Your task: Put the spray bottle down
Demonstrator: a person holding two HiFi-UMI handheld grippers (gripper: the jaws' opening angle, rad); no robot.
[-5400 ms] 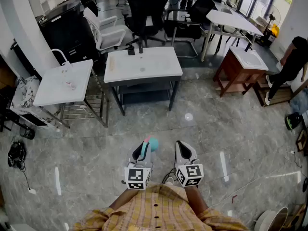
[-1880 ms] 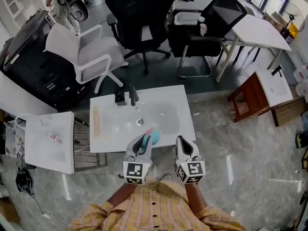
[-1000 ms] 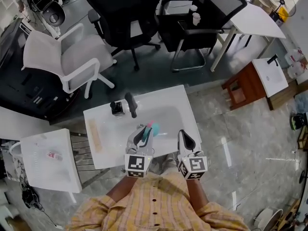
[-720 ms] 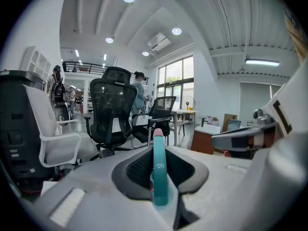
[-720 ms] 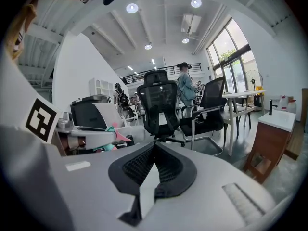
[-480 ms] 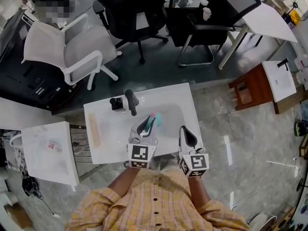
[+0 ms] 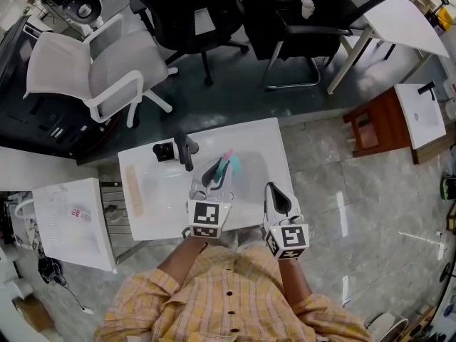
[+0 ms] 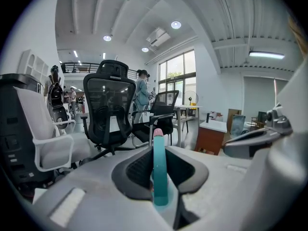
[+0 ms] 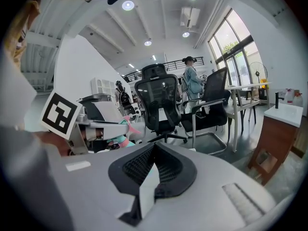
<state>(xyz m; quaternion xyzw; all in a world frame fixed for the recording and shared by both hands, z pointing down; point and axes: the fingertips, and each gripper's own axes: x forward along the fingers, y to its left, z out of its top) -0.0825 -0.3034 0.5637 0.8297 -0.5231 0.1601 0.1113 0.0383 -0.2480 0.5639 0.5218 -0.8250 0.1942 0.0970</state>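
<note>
A teal spray bottle [image 7: 231, 165] with a pink tip sticks out forward from my left gripper [image 7: 216, 174], which is shut on it. In the left gripper view the bottle [image 8: 159, 172] stands upright between the two black pads. The gripper and bottle hang over the basin of a white sink table [image 7: 263, 144], just right of its black faucet [image 7: 184, 150]. My right gripper [image 7: 278, 199] is shut and holds nothing, at the table's near right edge. The right gripper view shows the left gripper's marker cube [image 9: 60, 114] and the bottle [image 9: 119, 140] off to the left.
A second white sink stand [image 7: 68, 223] is at the left, and a wooden one [image 7: 388, 123] at the right. Behind the table stand a white chair [image 7: 92, 66] and black office chairs [image 7: 192, 20]. A person [image 8: 142, 93] stands far off.
The view has closed in on the white sink table. Both grippers have moved forward over it, and the left still carries the bottle, now above the basin.
</note>
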